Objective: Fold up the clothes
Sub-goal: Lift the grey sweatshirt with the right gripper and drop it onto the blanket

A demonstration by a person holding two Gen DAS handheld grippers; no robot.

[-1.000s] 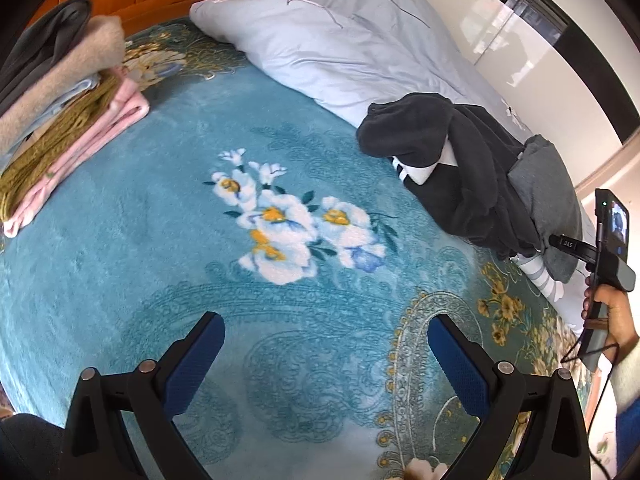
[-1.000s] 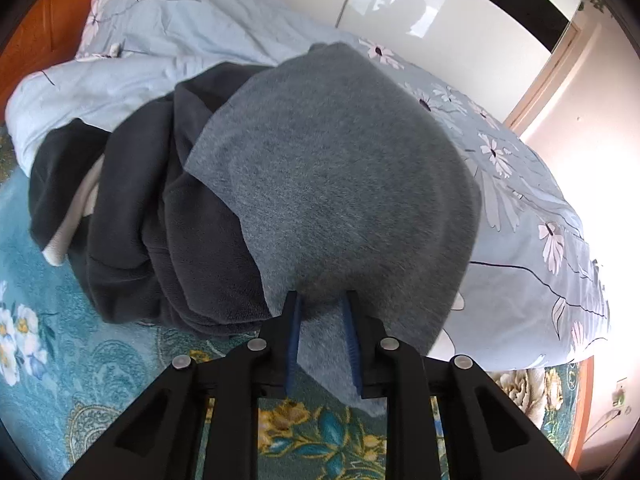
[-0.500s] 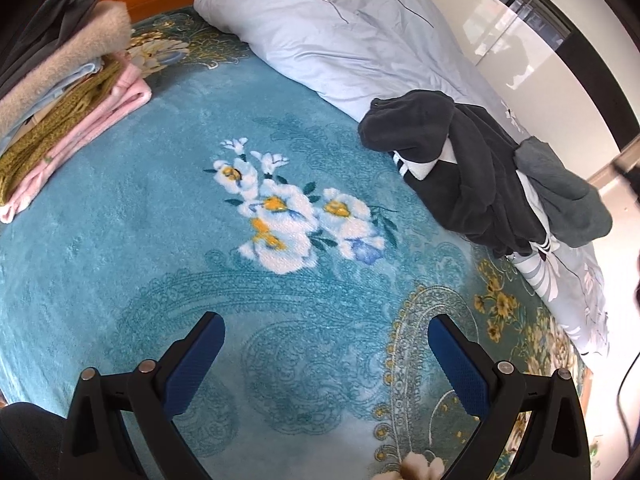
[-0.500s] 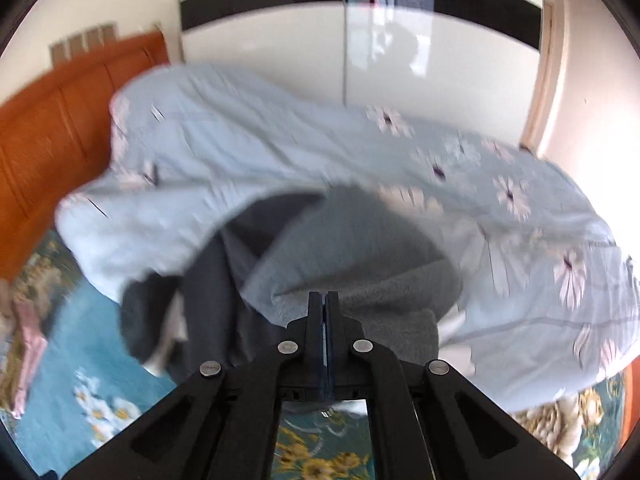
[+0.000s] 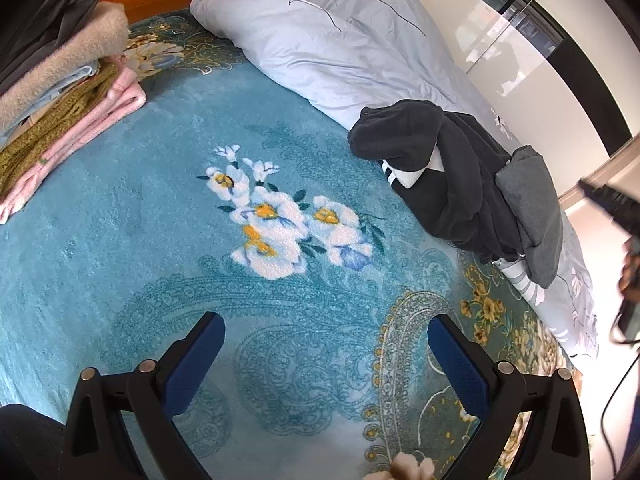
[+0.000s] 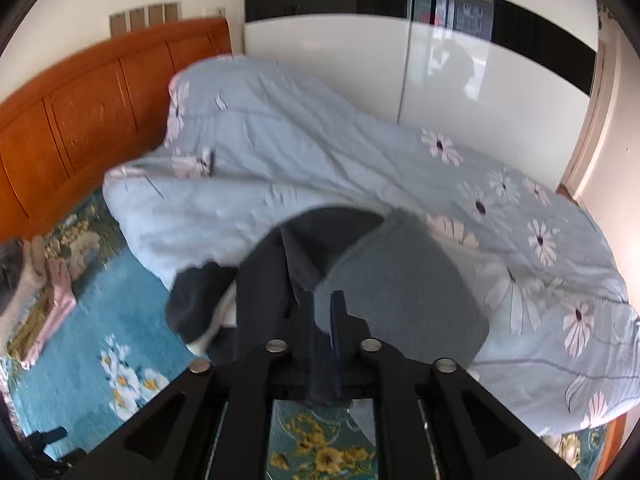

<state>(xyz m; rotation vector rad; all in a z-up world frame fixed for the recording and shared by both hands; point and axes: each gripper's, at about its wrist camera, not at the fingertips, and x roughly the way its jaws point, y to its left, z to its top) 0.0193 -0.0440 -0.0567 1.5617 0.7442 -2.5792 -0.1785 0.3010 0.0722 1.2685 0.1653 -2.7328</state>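
A heap of unfolded clothes lies on the bed: a dark charcoal garment [image 5: 452, 184] with a white striped cuff, and a grey garment [image 5: 532, 204] draped on its right side. My left gripper [image 5: 326, 354] is open and empty, low over the teal flowered blanket [image 5: 160, 240], well short of the heap. In the right wrist view my right gripper [image 6: 323, 316] has its jaws nearly closed, a narrow gap between them, just in front of the grey garment [image 6: 404, 292] and the dark garment [image 6: 264, 280]. I cannot tell if cloth is pinched.
A stack of folded clothes [image 5: 60, 92], pink, olive, beige and grey, sits at the far left of the bed. A pale blue flowered duvet [image 5: 340, 40] lies bunched behind the heap. An orange wooden headboard [image 6: 80, 108] and white wardrobe doors [image 6: 460, 80] stand beyond.
My right gripper closed by the grey garment's edge and pulled up and back; its jaws now stand slightly apart. The grey garment has bunched up on the heap. My left gripper barely moved.
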